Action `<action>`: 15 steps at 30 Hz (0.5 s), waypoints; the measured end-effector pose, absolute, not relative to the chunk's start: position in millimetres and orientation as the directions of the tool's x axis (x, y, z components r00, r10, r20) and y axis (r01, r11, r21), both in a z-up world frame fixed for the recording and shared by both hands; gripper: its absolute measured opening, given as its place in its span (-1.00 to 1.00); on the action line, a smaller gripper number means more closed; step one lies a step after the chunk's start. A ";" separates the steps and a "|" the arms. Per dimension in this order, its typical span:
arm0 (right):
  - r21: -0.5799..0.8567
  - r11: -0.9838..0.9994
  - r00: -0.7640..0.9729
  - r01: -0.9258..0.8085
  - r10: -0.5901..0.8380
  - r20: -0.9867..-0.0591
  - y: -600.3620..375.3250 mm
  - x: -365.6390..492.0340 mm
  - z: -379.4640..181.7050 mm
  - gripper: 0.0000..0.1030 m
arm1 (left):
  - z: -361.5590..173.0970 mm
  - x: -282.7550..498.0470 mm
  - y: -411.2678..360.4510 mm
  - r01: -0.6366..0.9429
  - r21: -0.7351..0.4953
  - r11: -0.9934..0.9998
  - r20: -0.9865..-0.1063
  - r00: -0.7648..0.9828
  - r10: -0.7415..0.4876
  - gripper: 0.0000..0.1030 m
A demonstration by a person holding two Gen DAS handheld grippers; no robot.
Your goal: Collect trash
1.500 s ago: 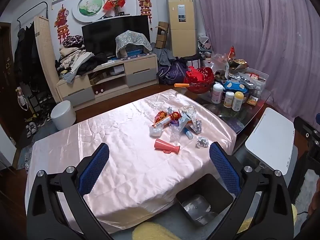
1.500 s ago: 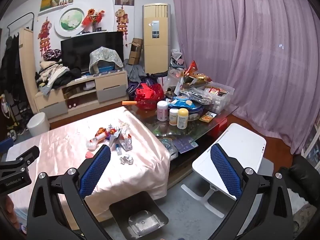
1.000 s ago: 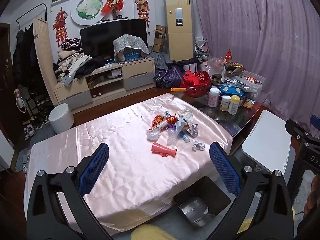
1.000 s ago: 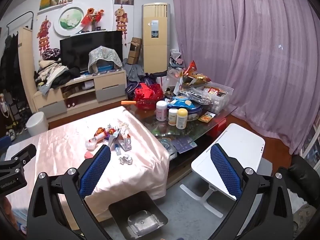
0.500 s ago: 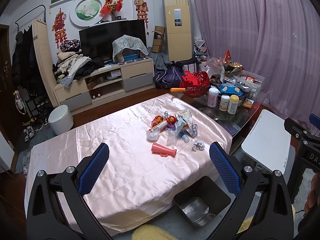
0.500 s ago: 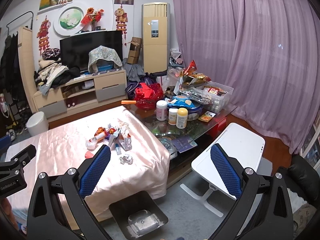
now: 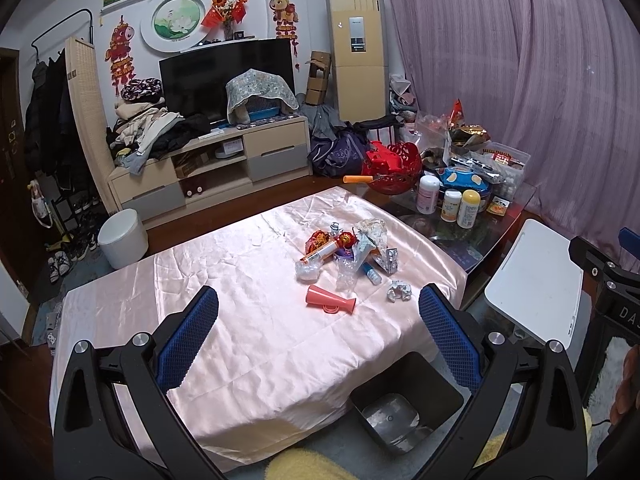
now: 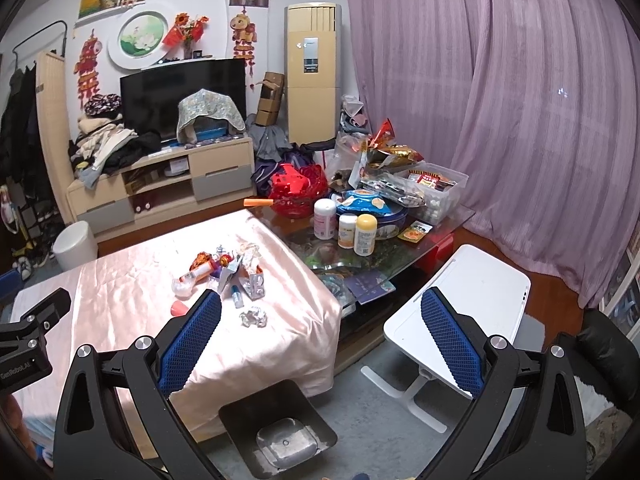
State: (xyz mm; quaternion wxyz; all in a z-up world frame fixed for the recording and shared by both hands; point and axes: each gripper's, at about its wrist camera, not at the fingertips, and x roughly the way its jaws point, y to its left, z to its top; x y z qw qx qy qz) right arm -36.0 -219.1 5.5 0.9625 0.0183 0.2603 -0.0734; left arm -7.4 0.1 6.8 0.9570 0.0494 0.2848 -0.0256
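my table [image 7: 224, 320], draped in a pale pink satin cloth [image 8: 132, 292], fills the middle of the left view and the lower left of the right view. to its right stands a glass coffee table [image 8: 448, 224] crowded with jars, snack bags and a red basket [image 7: 394, 170], and nearer me a small white folding table [image 8: 472, 296]. on the floor at the table's near right corner sits a black square bin [image 7: 404, 396] with a shiny liner at its bottom, open at the top; in the right view the same bin [image 8: 280, 424] lies just below the cloth's hanging edge.

my left gripper [image 7: 318, 308] hangs above the near half of the table, its blue pads spread wide with nothing between them. my right gripper [image 8: 320, 312] is off the table's right corner, over the gap towards the white table, jaws likewise wide apart and empty.

the trash lies on the far right part of the cloth, well apart from both of my tips: a heap of wrappers [image 7: 352, 248] with crumpled clear plastic, red foil packets and a white tube with an orange band. nearer me, apart from the heap, lies a coral pink horn-shaped piece [image 7: 330, 305] on its side. just right of it is a small ball of crumpled silver foil [image 7: 399, 291], also seen in the right view [image 8: 253, 317]. a little blue-capped bottle [image 7: 371, 274] lies at the heap's near edge.
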 end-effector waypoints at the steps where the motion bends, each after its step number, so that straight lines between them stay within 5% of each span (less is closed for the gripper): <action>1: -0.002 0.989 0.853 0.150 -0.130 -0.506 -218.7 -35.4 5.2 0.94 | 6.8 -7.2 -0.1 0.076 0.080 0.994 -0.548 0.836 -0.020 0.84; 15: 0.004 0.989 0.852 0.150 -0.127 -0.507 -215.8 -33.3 6.2 0.94 | 8.6 -7.6 0.4 0.077 0.082 0.994 -0.548 0.836 -0.019 0.84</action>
